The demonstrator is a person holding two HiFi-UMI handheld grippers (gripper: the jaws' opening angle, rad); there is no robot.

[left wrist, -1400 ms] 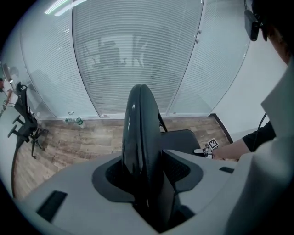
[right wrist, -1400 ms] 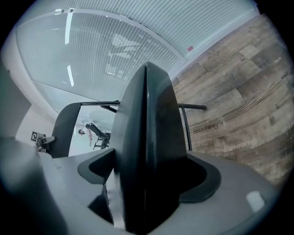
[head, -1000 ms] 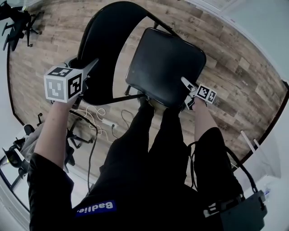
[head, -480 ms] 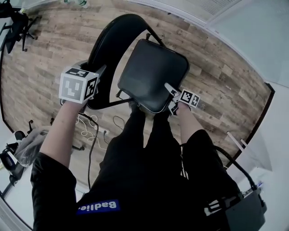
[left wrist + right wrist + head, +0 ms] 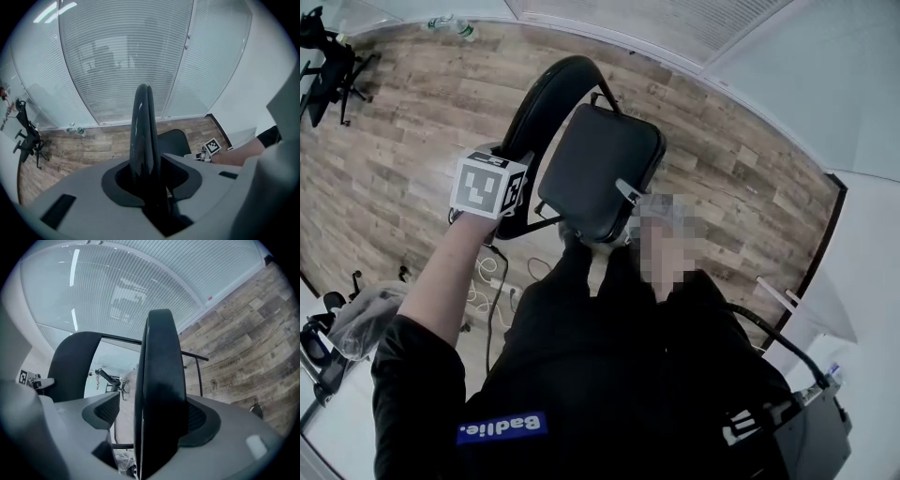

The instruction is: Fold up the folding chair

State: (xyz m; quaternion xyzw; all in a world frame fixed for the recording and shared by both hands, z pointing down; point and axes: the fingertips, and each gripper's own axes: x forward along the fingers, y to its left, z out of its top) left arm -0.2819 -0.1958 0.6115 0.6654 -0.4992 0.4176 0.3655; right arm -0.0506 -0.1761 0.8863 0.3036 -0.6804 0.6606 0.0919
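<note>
The black folding chair stands on the wood floor in front of the person's legs. Its curved backrest (image 5: 539,103) rises beside the padded seat (image 5: 600,169). My left gripper (image 5: 521,178) sits on the backrest's side; in the left gripper view the backrest edge (image 5: 143,136) runs between the jaws of my left gripper (image 5: 147,180), which have just been closing on it. My right gripper (image 5: 628,193), partly under a mosaic patch, is at the seat's front edge. In the right gripper view the seat edge (image 5: 159,380) fills my right gripper (image 5: 154,425). Its jaws have been closing, and a gap shows at the left pad.
Office chairs (image 5: 328,52) and a bottle (image 5: 450,23) stand by the glass wall at the far left. Cables (image 5: 483,281) lie on the floor left of the person's legs. A grey bundle (image 5: 352,319) sits at the lower left.
Both grippers have risen with the chair. The seat's front edge has come up and the seat now sits closer to the backrest.
</note>
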